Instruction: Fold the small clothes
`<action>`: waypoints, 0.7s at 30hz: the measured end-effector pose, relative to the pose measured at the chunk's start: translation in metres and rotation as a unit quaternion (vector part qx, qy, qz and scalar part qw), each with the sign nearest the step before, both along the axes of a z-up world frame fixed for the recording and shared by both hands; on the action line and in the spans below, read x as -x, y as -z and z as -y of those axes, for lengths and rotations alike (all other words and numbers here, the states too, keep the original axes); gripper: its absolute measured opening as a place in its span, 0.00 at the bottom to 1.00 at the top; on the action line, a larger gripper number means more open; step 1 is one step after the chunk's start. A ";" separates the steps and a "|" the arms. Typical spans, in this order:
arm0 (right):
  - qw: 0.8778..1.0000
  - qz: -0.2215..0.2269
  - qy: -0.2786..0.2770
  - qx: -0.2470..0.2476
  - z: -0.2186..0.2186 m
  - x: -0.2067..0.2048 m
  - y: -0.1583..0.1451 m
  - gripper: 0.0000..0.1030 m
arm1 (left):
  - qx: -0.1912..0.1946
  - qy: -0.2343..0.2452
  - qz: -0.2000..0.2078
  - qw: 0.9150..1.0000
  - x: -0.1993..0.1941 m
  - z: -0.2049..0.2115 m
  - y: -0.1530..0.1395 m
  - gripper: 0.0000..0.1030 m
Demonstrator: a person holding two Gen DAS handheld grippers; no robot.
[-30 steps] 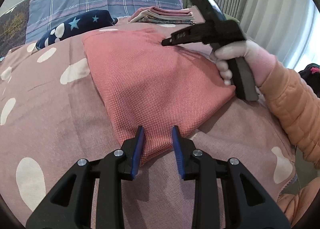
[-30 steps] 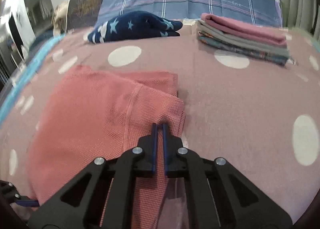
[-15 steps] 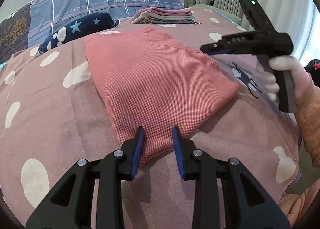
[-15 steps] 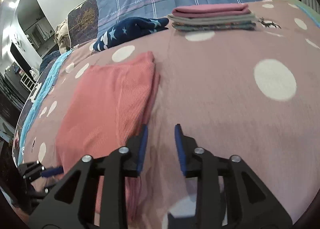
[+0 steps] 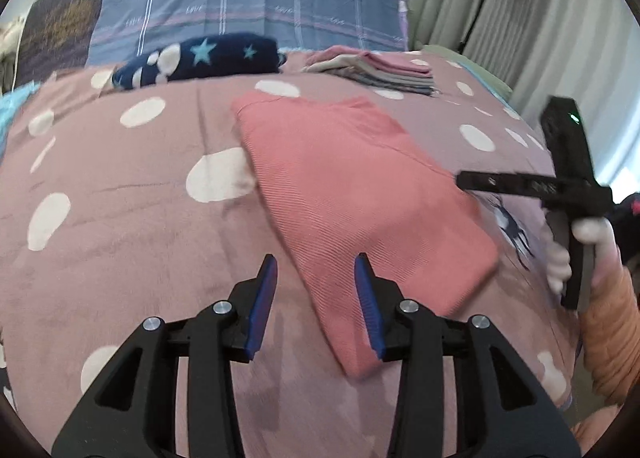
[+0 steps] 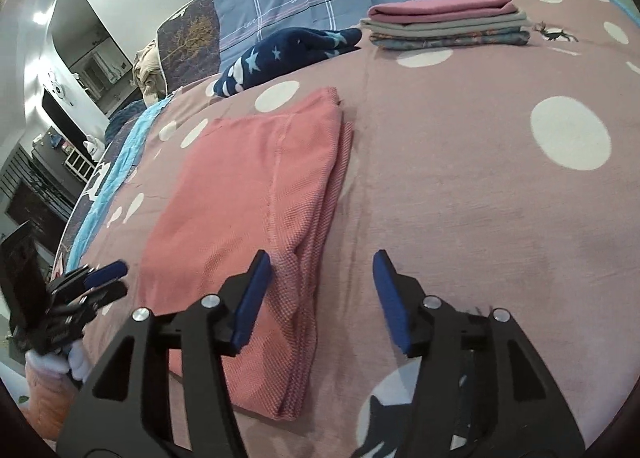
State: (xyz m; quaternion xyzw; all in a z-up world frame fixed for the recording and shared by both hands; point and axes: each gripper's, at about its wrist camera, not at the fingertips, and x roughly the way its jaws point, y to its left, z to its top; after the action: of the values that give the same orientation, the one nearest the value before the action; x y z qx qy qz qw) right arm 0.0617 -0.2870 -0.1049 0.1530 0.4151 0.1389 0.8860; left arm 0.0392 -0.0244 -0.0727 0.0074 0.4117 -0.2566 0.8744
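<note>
On the bed, covered by a pink spotted blanket, the left gripper is held at the left, its blue-padded fingers opening with nothing pressed between them; the near corner of the folded coral garment lies just past the right finger. The garment is laid flat in the middle of the bed. To its right, the right gripper is seen opening above the garment's edge, nothing being gripped. A stack of folded clothes is set far behind.
</note>
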 end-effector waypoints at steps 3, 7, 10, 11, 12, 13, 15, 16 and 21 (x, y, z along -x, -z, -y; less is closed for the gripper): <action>1.000 -0.006 -0.009 -0.010 -0.002 -0.005 0.002 0.54 | 0.025 0.001 -0.026 0.999 -0.020 0.000 0.008 0.41; 0.999 -0.018 -0.023 -0.020 -0.005 -0.013 0.006 0.55 | 0.069 0.006 -0.051 0.996 -0.045 0.002 0.013 0.45; 0.999 -0.024 -0.031 -0.032 -0.006 -0.021 0.008 0.57 | 0.076 0.008 -0.066 0.995 -0.062 0.006 0.018 0.47; 0.998 -0.027 -0.034 -0.037 -0.005 -0.025 0.008 0.57 | 0.081 0.008 -0.071 0.994 -0.066 0.006 0.019 0.49; 0.998 -0.029 -0.036 -0.040 -0.005 -0.028 0.009 0.57 | 0.085 0.009 -0.077 0.993 -0.070 0.006 0.021 0.50; 0.998 -0.031 -0.039 -0.045 -0.006 -0.032 0.010 0.57 | 0.089 0.010 -0.081 0.993 -0.075 0.007 0.023 0.51; 0.997 -0.036 -0.045 -0.052 -0.006 -0.040 0.012 0.57 | 0.095 0.013 -0.088 0.992 -0.084 0.009 0.025 0.52; 0.997 -0.037 -0.048 -0.055 -0.007 -0.042 0.012 0.57 | 0.096 0.015 -0.090 0.991 -0.088 0.010 0.026 0.53; 0.996 -0.043 -0.053 -0.061 -0.008 -0.061 0.014 0.56 | 0.097 0.022 -0.095 0.991 -0.107 0.018 0.028 0.54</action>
State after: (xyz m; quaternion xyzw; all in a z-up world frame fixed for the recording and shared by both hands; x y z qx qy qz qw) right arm 0.1231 -0.2794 -0.1187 0.1905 0.4515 0.2035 0.8476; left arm 0.1463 -0.0422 -0.1009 -0.0927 0.4659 -0.3137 0.8222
